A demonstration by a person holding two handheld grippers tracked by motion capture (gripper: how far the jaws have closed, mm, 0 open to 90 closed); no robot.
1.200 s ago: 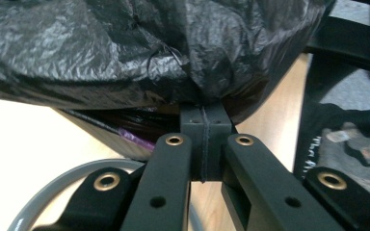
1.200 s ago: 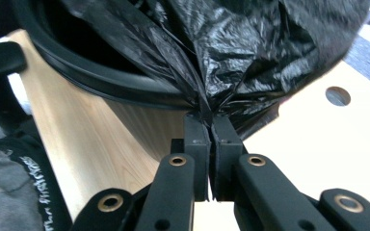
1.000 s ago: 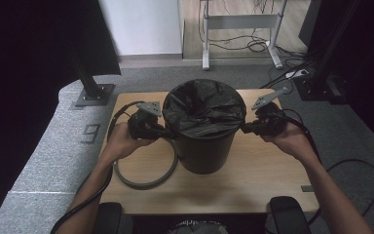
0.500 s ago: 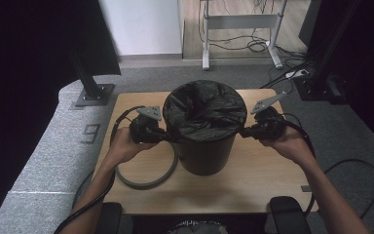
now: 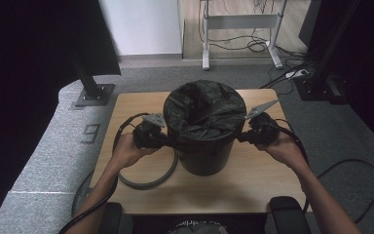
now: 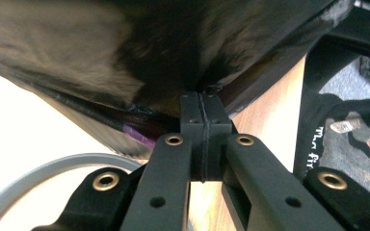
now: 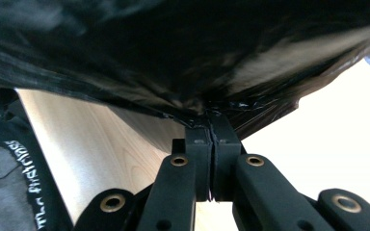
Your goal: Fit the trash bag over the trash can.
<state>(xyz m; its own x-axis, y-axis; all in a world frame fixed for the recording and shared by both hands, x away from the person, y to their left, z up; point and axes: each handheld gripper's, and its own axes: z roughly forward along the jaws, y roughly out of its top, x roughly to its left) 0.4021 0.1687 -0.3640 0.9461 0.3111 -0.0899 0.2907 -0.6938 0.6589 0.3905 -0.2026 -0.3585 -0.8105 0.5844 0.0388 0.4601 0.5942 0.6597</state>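
Note:
A black bin (image 5: 207, 158) stands in the middle of the wooden table (image 5: 258, 183). A black plastic bag (image 5: 202, 109) lines it, its edge folded out over the rim. My left gripper (image 5: 168, 141) is at the bin's left side, and in the left gripper view its jaws (image 6: 204, 98) are shut on a pinch of the bag's edge (image 6: 125, 48). On the bin's right side my right gripper (image 5: 241, 138) is shut the same way, and the right gripper view shows its jaws (image 7: 213, 116) pinching the bag (image 7: 173, 48). Both pull the film outward and down.
A grey ring (image 5: 148, 181) lies flat on the table left of the bin, partly under my left hand, and curves through the left gripper view (image 6: 29, 171). A black stand base (image 5: 95, 94) sits off the table's far left corner. Cables run across the floor behind and to the right.
Both hands have sunk a little beside the bin, drawing the bag's edge lower over the rim. Both grips have stayed shut on the bag.

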